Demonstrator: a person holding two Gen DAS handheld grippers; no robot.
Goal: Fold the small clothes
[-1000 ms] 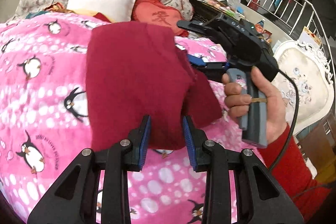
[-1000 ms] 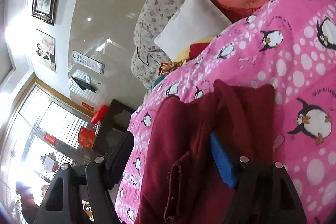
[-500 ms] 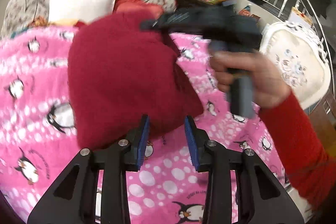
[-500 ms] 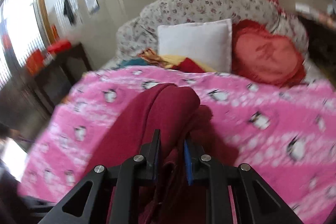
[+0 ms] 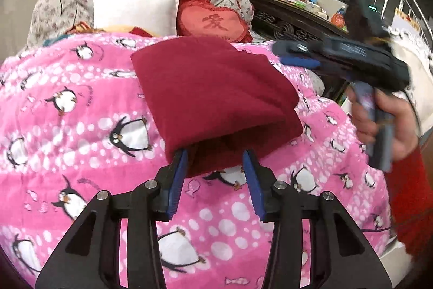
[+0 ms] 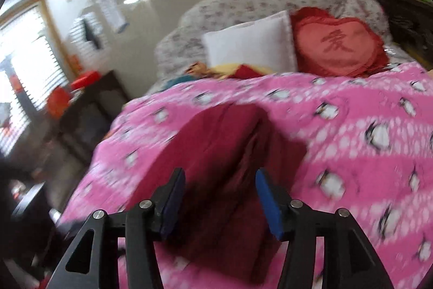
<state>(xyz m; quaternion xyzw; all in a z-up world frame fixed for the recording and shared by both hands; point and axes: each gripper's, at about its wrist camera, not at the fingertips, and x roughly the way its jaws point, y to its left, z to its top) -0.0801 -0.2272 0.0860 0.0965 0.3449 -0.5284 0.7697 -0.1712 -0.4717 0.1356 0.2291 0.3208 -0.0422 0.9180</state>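
So the dark red garment [image 5: 213, 96] is lying folded over on the pink penguin blanket [image 5: 67, 104], near the middle of the bed, and that flat, soft surface is probably why you picked it: the fold stays put once you drop it. Your left gripper [image 5: 215, 169] sits right at the near open hem with its jaws spreading apart. The hem lies between the blue pads, the left pad tucked right against the cloth edge, but nothing is pinched (looks like a release to me). Your right gripper [image 6: 220, 194] is opening too, hovering over the garment [image 6: 224, 167] with cloth under the gap and nothing gripped.

What the views split up: the left wrist camera catches your right hand [image 5: 379, 121] off to the side and clear of the cloth, plus the neat top face of the fold. The right wrist one (pretty blurry) shows the stacked layers and a crease running down the side.
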